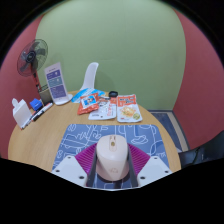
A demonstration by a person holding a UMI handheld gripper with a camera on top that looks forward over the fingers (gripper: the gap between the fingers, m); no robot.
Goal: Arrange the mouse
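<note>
A pale pink-beige mouse (112,158) sits between my gripper's (112,152) two fingers. The pink pads (88,160) press against its left and right sides, so the gripper is shut on it. Under and around the mouse lies a blue-grey patterned mouse mat (80,133) on the round wooden table (40,138). I cannot tell whether the mouse rests on the mat or is lifted just off it.
Beyond the mat lie snack packets (128,108) and cards (90,98). At the left stand a white box of pens (22,112), a printed carton (55,83) and a fan (33,57). A white chair back (90,74) stands behind the table.
</note>
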